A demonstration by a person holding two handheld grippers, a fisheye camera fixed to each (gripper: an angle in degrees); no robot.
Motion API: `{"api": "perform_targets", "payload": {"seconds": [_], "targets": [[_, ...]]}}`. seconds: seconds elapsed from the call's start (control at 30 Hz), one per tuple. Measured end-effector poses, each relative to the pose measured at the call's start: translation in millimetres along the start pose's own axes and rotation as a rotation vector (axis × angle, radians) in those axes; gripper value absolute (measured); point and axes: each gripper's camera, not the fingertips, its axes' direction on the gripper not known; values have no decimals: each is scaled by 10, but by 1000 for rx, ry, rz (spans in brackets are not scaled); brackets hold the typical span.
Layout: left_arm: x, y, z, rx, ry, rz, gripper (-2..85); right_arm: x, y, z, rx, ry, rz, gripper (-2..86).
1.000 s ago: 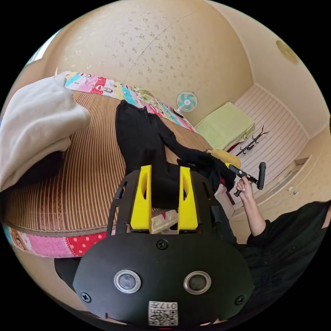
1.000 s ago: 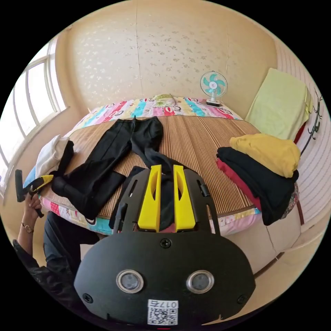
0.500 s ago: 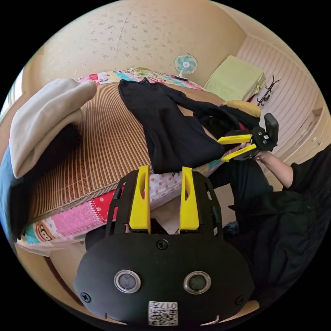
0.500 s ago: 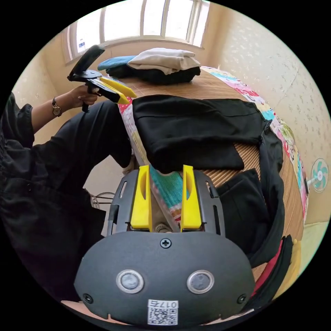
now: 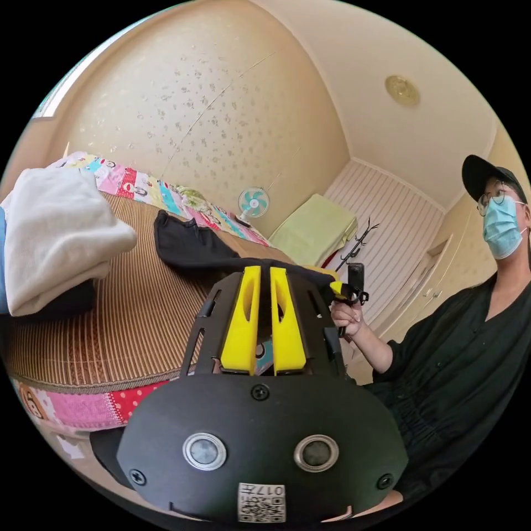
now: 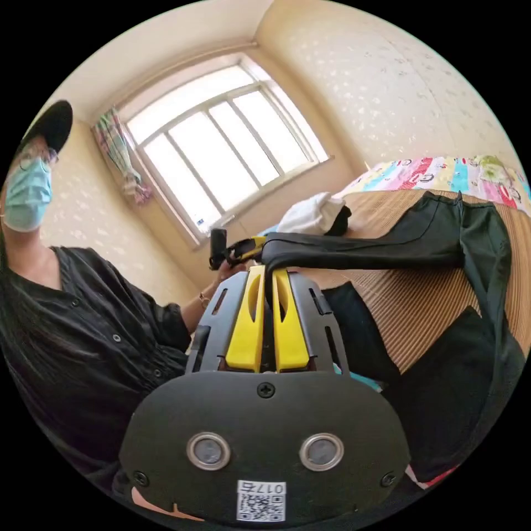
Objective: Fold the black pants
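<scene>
A white square sticker [image 5: 261,502] on the black plastic gripper housing carries a QR pattern and small characters; a matching sticker [image 6: 261,500] sits on the other housing; nothing else legible

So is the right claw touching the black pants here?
Touching. In the right gripper view the right claw is closed on the lifted leg end of the black pants.

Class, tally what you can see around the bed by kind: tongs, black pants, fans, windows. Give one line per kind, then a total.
Tongs: 2 (left tongs, right tongs)
Black pants: 1
Fan: 1
Window: 1
Total: 5
</scene>
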Motion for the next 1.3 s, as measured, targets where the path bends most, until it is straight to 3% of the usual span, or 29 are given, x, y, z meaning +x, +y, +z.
{"api": "perform_targets", "payload": {"seconds": [0.1,0.27,0.4,0.53,0.7,0.8,0.9,0.97,1.3], "targets": [[73,59,78,-49,-100,0,23,171,-18,-277,-10,96,41,29],[-65,601,446,-219,-58,-143,54,743,407,10,-480,517,268,43],[-34,922,676,-351,-102,-172,61,785,660,-523,-294,648,401,58],[88,1052,968,-474,-144,-110,61,740,886,-1361,2,1014,636,91],[299,1049,1501,-571,-81,-23,66,788,1054,-1650,122,979,720,103],[511,1047,1839,-609,-52,50,78,464,1045,-1659,229,1035,615,101],[665,1086,2112,-646,-39,99,81,190,984,-1630,277,1179,491,108],[703,1136,2239,-650,7,89,82,241,1061,-1738,274,1276,601,124],[614,1378,2287,-710,11,52,82,795,1581,-2136,314,871,895,125]]}}
